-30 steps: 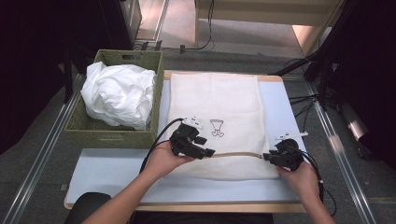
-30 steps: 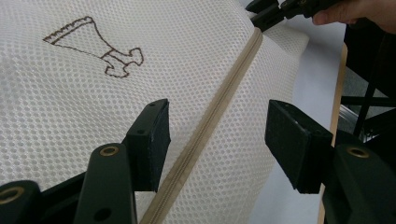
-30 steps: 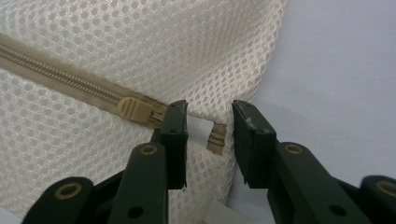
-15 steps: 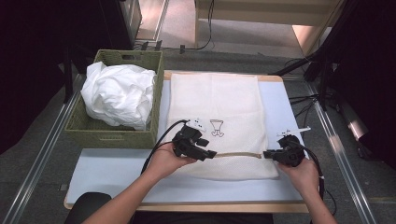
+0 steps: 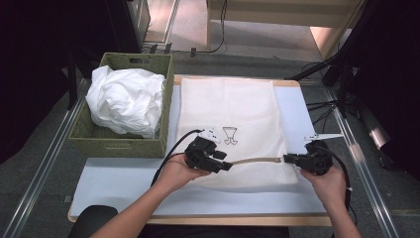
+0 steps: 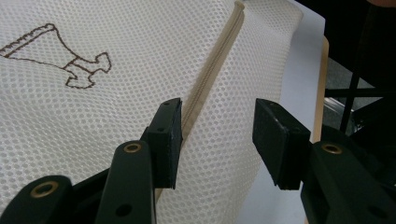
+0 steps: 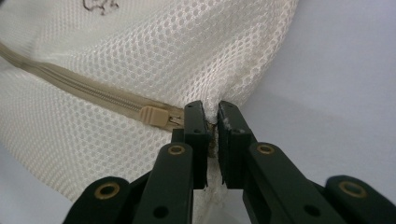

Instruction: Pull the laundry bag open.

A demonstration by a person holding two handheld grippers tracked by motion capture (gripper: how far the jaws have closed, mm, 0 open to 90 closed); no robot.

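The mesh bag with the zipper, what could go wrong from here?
1. The right claw pinches only the mesh bag end beside the zipper pull; that thin bite could slip if pulled.
2. The left claw, its jaws just closing, straddles the zipper without pressing, so it may catch loose mesh instead.

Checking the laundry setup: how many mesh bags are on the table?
1: the mesh bag lies flat mid-table, right of the basket; more could be hidden under the white cloth there.

Green basket [image 5: 119, 141] at the surface's [image 5: 124, 191] left edge, crumpled white cloth [image 5: 126, 99] heaped inside, grey floor [image 5: 29, 163] around
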